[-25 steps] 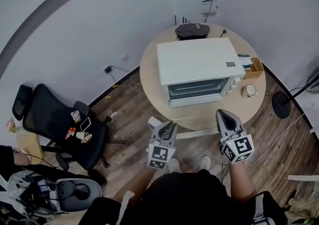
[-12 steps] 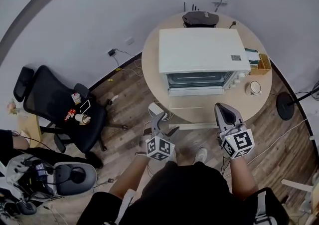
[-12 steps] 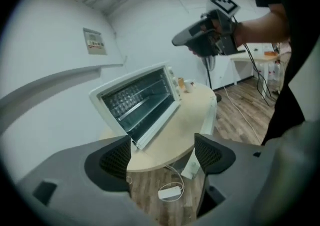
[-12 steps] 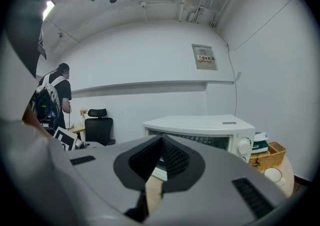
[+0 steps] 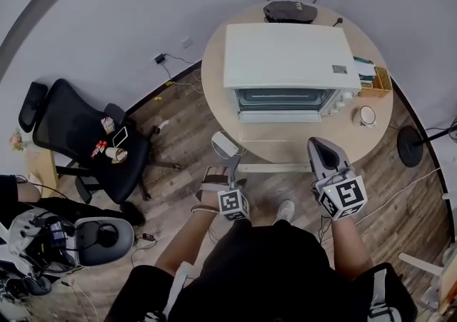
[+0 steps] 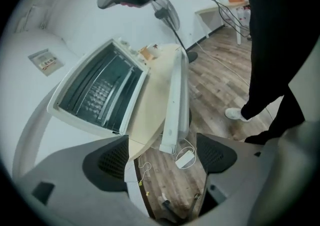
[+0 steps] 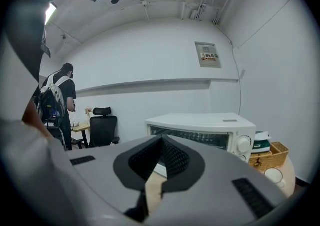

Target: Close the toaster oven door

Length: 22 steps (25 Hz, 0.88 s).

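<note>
The jaws of the left gripper (image 6: 161,157) have just been opened and hold nothing; those of the right gripper (image 7: 161,142) are pressed together. The toaster oven door (image 5: 280,99) seems shut, so an even push on its top edge is advised.

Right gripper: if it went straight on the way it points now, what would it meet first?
Most likely the front of the toaster oven: the right gripper, jaws together, points almost level at its glass door across a bare strip of table. Nothing shows in that line before it, though depth is unclear.

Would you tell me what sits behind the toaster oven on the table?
A dark, rounded device sits behind the toaster oven; the oven hides anything directly against its back.
</note>
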Each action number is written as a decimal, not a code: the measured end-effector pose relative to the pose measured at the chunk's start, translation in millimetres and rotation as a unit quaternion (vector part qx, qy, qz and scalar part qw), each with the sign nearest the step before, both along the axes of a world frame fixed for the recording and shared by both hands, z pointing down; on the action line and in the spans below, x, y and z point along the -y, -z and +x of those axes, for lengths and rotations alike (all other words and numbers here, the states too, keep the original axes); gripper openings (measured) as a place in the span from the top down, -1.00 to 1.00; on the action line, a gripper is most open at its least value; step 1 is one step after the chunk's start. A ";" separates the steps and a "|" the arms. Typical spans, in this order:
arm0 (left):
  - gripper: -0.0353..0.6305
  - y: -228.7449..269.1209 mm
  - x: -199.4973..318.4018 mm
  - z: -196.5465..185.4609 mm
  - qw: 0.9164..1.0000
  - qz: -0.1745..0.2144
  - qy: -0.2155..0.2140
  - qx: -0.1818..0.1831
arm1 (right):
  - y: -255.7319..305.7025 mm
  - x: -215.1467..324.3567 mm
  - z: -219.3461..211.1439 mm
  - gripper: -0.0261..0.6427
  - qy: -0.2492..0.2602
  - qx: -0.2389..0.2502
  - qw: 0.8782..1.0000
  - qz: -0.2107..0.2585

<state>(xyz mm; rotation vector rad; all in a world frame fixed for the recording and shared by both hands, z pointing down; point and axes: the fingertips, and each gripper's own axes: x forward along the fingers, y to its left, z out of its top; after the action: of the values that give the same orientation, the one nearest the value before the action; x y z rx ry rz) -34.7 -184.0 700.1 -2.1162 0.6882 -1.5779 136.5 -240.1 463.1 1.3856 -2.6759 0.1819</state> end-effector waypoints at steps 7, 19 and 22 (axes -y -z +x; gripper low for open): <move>-0.28 -24.5 -1.5 -3.4 0.999 0.010 -0.003 0.047 | -1.9 -5.8 9.8 0.93 0.002 -0.003 1.000 -0.004; -0.22 -38.9 2.3 6.0 0.997 0.015 0.015 0.073 | -8.5 -6.3 20.9 0.93 0.003 0.002 1.000 -0.003; 0.00 -36.4 3.3 4.2 0.997 0.025 0.019 0.075 | -6.9 -8.3 17.1 0.93 0.007 0.002 1.000 -0.001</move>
<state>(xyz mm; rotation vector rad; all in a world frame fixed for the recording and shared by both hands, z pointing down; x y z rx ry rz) -30.4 -187.3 736.5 -1.9364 0.7118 -1.7018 153.6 -231.7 470.0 1.3675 -2.6861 0.1867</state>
